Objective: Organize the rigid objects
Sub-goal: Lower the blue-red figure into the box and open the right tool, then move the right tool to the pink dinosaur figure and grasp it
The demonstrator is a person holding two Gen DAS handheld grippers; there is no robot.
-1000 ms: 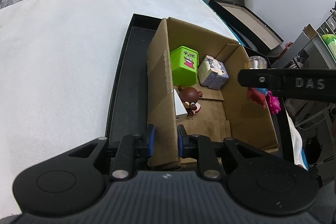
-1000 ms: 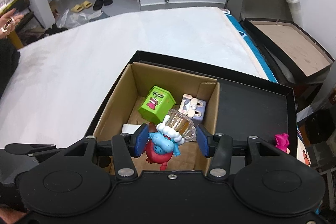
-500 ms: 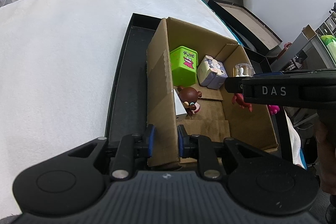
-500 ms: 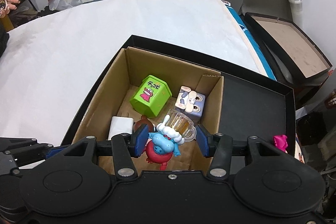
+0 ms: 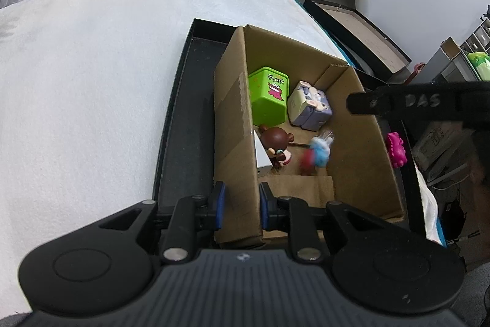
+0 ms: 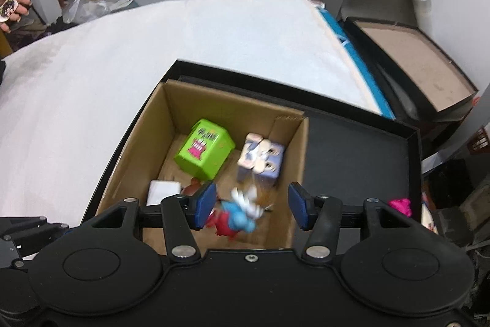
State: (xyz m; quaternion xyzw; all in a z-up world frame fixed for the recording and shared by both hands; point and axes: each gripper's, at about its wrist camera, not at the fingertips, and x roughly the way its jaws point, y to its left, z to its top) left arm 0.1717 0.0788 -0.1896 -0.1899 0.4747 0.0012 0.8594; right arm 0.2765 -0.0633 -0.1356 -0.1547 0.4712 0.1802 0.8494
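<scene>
Clamped on corrugated cardboard box (image 5: pixel 235 143) wall, left tool (image 5: pixel 239 201); opening, right tool (image 6: pixel 251 206), with blurred red-blue figurine (image 6: pixel 235 216) now loose between pads, formerly pinched, inside box.

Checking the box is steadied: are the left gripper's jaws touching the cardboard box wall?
Touching. The left wrist view shows the left gripper with both blue pads pressed flat against either face of the cardboard box wall, no gap.

A cardboard box (image 6: pixel 147 143) sat in a tray (image 6: pixel 352 149) on the bed (image 6: pixel 122 57). Inside it, a cube toy (image 6: pixel 203 150) lay left of a block figure (image 6: pixel 261 157), a bear figure (image 5: pixel 275 141) nearer. A small toy (image 5: pixel 395 149) lay outside, right of the box.
</scene>
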